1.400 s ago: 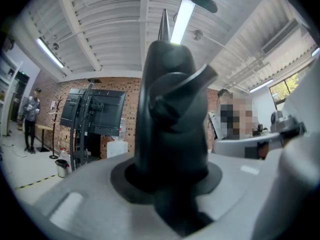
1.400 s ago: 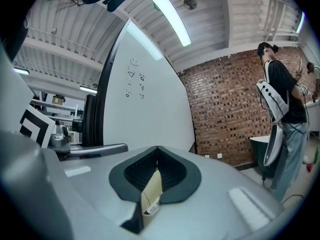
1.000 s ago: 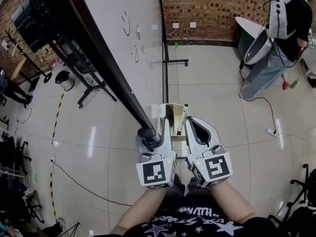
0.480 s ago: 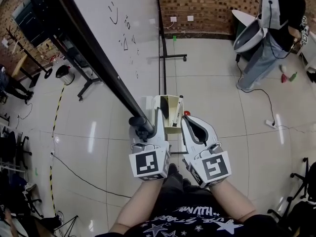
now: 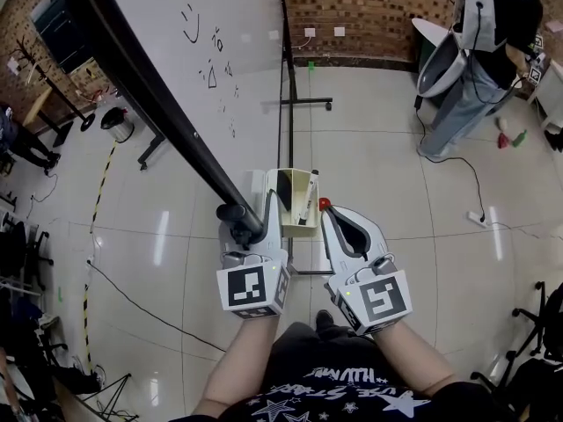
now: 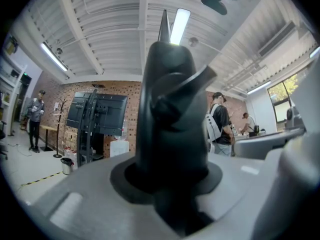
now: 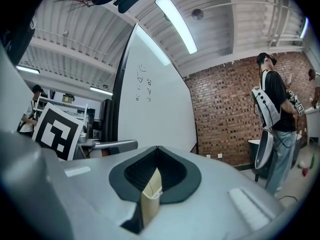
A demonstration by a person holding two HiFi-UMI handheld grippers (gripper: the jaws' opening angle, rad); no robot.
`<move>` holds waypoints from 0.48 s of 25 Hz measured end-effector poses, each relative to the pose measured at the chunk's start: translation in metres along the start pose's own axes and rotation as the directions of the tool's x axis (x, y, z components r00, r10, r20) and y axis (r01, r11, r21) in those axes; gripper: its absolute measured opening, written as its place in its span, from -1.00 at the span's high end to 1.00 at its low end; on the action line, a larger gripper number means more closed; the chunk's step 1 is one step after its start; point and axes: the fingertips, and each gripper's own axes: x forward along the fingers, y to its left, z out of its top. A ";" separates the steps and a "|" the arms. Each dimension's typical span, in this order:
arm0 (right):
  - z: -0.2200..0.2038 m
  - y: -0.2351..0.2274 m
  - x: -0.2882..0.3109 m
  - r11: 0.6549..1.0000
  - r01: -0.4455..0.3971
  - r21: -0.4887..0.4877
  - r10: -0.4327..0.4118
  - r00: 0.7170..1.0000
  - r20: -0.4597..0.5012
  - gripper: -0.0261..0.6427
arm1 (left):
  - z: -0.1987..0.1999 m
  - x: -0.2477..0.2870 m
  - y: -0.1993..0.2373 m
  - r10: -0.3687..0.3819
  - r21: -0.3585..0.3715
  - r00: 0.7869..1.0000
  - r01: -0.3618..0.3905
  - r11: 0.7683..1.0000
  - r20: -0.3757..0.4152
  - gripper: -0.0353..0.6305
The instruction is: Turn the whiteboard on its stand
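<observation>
The whiteboard (image 5: 220, 25) hangs tilted on its stand, with small drawings on its white face. Its black frame edge (image 5: 149, 86) runs down to a black corner piece (image 5: 233, 218). My left gripper (image 5: 249, 227) is shut on that corner piece, which fills the left gripper view (image 6: 172, 124). My right gripper (image 5: 327, 214) sits just right of the cream marker tray (image 5: 290, 173), jaws together. In the right gripper view the right gripper (image 7: 157, 171) shows a cream strip (image 7: 150, 199) in its slit; I cannot tell what it is. The board (image 7: 160, 109) rises ahead of it.
A stand foot (image 5: 308, 104) lies on the tiled floor beyond the board. A person (image 5: 479, 51) with a white pack stands far right by the brick wall (image 5: 369, 7). A cable (image 5: 149, 315) crosses the floor left. A bin (image 5: 117, 123) and a screen stand (image 6: 97, 116) stand far left.
My left gripper has moved left and slightly up with the frame corner, and the board's edge and drawings have swung left. The right gripper stayed beside the tray.
</observation>
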 end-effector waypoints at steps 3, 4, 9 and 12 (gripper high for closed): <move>0.002 0.006 -0.007 1.000 0.016 0.008 -0.016 1.000 -0.010 0.90 | -0.002 -0.005 0.006 0.006 0.001 1.000 -0.006 1.000 -0.001 0.52; 0.001 0.010 -0.009 1.000 0.010 0.004 -0.010 1.000 -0.005 0.90 | -0.001 -0.006 0.008 0.011 -0.001 1.000 -0.011 1.000 -0.005 0.53; 0.000 0.026 -0.022 1.000 0.002 0.001 -0.002 1.000 -0.007 0.90 | -0.004 -0.016 0.017 0.029 0.005 1.000 -0.029 1.000 -0.011 0.57; 0.003 0.029 -0.027 0.999 0.037 0.021 -0.036 0.999 -0.035 0.90 | -0.002 -0.027 0.023 0.029 0.003 0.999 -0.029 1.000 -0.013 0.58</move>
